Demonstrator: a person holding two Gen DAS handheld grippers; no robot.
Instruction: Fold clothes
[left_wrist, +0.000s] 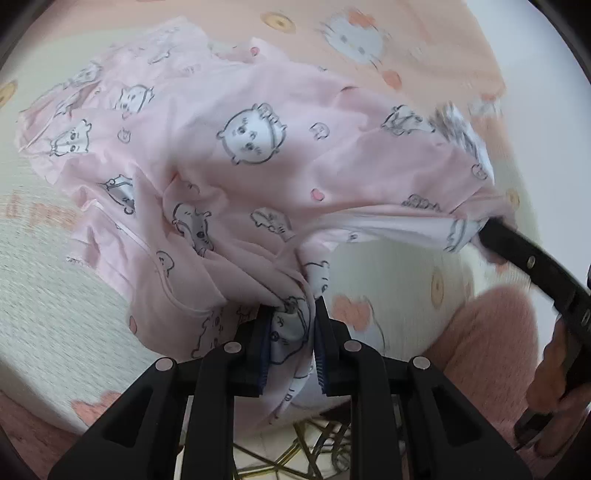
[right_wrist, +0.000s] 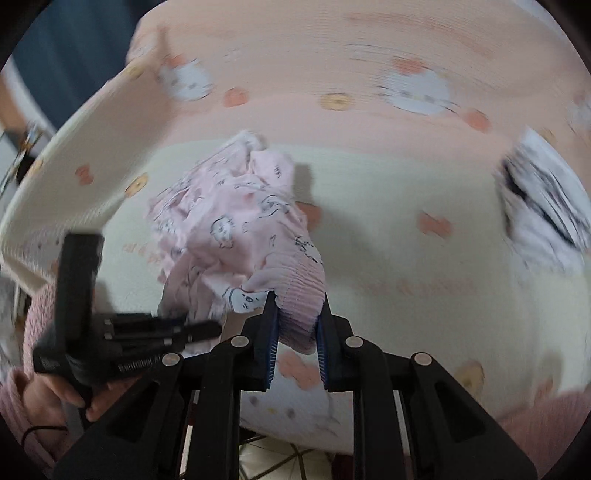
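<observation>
Over the bed (left_wrist: 48, 280), my left gripper (left_wrist: 291, 328) is clamped on a bunch of the pink pyjamas (left_wrist: 236, 166), which trail across the sheet — I should pull it taut and level. On the right view, my right gripper (right_wrist: 297, 325) pinches the ribbed waistband (right_wrist: 299, 291) — both hands ought to spread apart evenly before laying it flat.

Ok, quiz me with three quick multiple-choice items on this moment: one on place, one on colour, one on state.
1. What does the pink garment lie on?
A. a cartoon-cat blanket
B. a bare wooden floor
C. a metal rack

2. What colour are the gripper pads?
A. red
B. blue
C. yellow

3. What is the right gripper doing?
A. hanging open
B. shut on nothing
C. shut on the garment's ribbed band

Answers: 1 A, the blanket spreads under the cloth. 2 B, blue ridged strips line both fingers. 3 C, ribbed pink fabric sits pinched between them; the left gripper also clamps cloth.
</observation>
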